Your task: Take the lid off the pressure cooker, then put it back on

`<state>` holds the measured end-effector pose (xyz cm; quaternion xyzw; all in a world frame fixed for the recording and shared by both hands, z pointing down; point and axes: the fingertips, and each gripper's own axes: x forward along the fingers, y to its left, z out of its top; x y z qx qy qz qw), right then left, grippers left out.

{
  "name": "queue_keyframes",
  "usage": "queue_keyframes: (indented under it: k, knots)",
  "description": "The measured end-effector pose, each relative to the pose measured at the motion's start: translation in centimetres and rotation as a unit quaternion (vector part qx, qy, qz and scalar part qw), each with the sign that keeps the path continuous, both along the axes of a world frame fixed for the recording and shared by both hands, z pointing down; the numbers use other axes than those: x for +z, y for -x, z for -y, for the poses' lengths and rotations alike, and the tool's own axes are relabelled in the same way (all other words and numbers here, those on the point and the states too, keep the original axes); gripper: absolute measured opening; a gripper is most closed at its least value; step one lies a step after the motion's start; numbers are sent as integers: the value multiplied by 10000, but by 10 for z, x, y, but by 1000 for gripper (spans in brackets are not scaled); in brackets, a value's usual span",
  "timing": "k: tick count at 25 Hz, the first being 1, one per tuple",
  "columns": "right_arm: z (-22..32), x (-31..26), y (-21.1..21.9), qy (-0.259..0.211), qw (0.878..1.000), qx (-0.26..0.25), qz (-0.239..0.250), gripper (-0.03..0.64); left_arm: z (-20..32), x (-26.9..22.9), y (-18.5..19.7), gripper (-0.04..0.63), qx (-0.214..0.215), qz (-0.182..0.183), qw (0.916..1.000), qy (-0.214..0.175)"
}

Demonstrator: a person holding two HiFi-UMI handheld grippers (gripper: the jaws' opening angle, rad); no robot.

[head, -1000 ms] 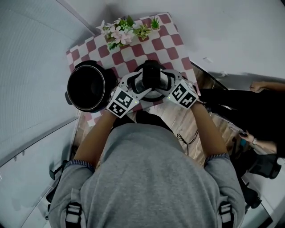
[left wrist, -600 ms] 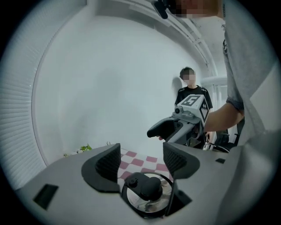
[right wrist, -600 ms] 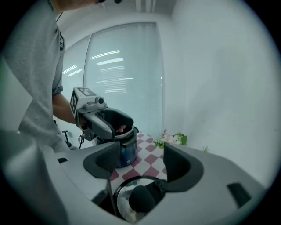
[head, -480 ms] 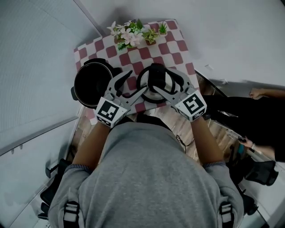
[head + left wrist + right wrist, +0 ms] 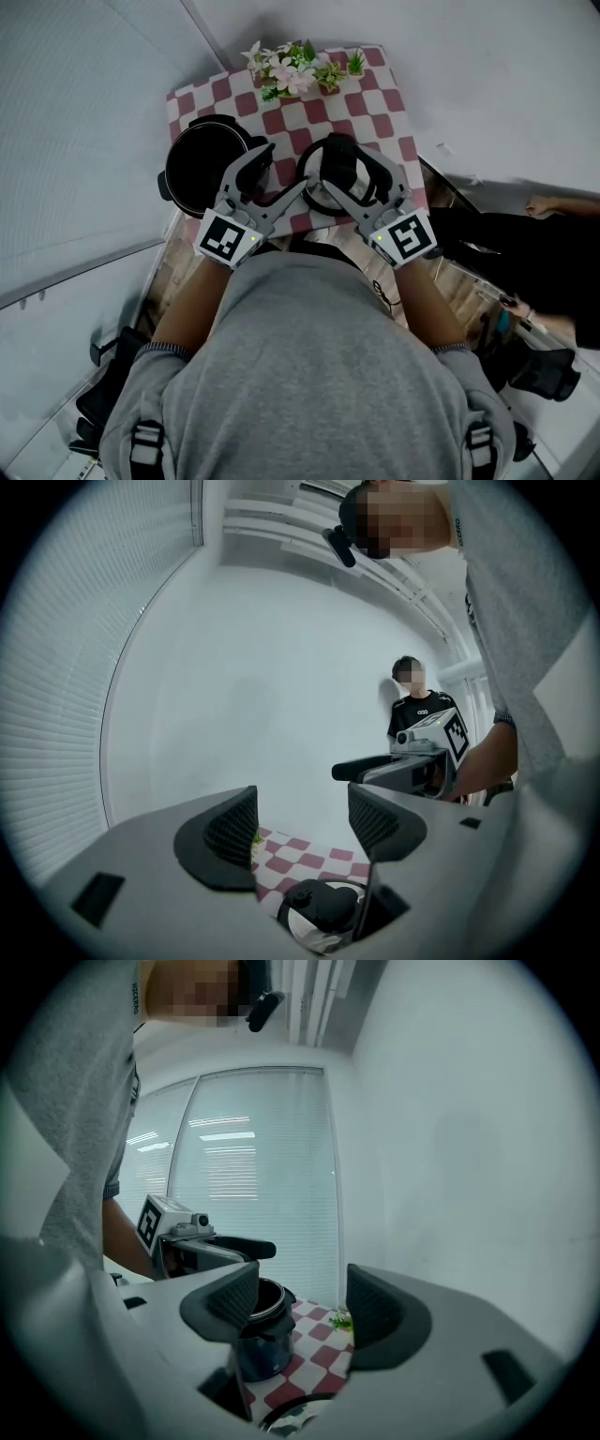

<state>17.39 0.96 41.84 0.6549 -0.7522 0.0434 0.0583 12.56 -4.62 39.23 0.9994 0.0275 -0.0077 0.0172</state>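
The black pressure cooker (image 5: 204, 161) stands without a lid at the left of the checked tablecloth (image 5: 370, 98). Its lid (image 5: 330, 178), silver with a black handle, lies on the cloth to the cooker's right. My left gripper (image 5: 275, 174) hovers open between cooker and lid. My right gripper (image 5: 361, 185) hovers over the lid's near side; its jaws are closing with nothing between them. In the left gripper view the lid (image 5: 323, 913) lies low, below the open jaws. In the right gripper view the cooker (image 5: 258, 1340) shows beyond the open jaws.
A small pot of pink and white flowers (image 5: 291, 67) stands at the table's far edge. A person in black (image 5: 525, 234) sits to the right of the table. White walls and window blinds close in around the small table.
Both grippers have risen from around the lid's handle and tipped up toward level. The lid stays on the cloth beside the cooker.
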Motion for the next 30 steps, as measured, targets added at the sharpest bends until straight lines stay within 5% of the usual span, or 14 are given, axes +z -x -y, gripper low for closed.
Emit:
queue_keyframes:
  k: [21,27,30]
  knots:
    - [1,0,-17,82,9998,44,-182,305,0,-3,-15,328,143,-12,9996,-264]
    - [0,10,-24,272,9993,-44,-241,307,-3,19,-30,328,323,482,9976,-378]
    - [-4,30,-27,744,9964,-277,-299,311,-12,33,-44,328,628,914,9921,-578]
